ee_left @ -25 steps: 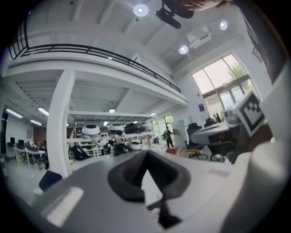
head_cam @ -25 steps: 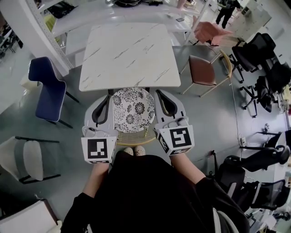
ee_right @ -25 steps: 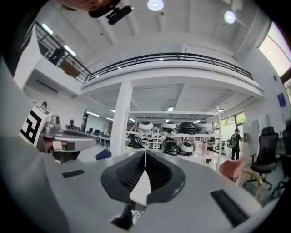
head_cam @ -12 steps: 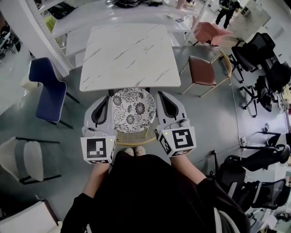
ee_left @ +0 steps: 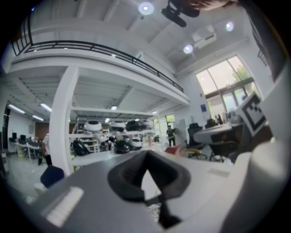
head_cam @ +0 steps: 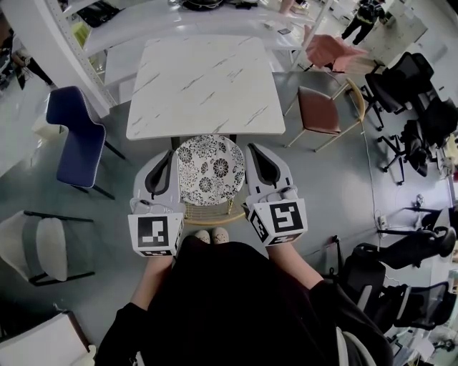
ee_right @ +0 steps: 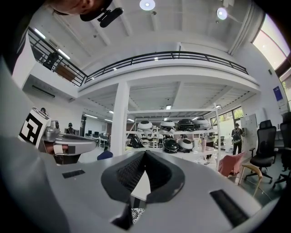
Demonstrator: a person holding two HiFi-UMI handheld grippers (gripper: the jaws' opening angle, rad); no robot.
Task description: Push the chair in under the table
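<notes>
The chair has a black-and-white floral seat [head_cam: 210,169] and a pale wooden back [head_cam: 209,213]. Its front edge sits just under the near edge of the white marble table [head_cam: 204,82]. My left gripper [head_cam: 165,157] lies along the seat's left side, and my right gripper [head_cam: 252,153] lies along its right side. Both are shut, with nothing held between the jaws. In the left gripper view, the left gripper [ee_left: 146,155] points level at the table. In the right gripper view, the right gripper [ee_right: 145,155] does the same, and a scrap of floral seat [ee_right: 136,214] shows below it.
A blue chair [head_cam: 71,136] stands to the left of the table and a brown chair [head_cam: 320,109] to the right. A pale chair [head_cam: 39,246] is at lower left. Black office chairs [head_cam: 415,93] crowd the right side. A long white table [head_cam: 193,21] lies beyond.
The chair and both grippers have shifted slightly forward toward the table. A person has come into view at the far upper left.
</notes>
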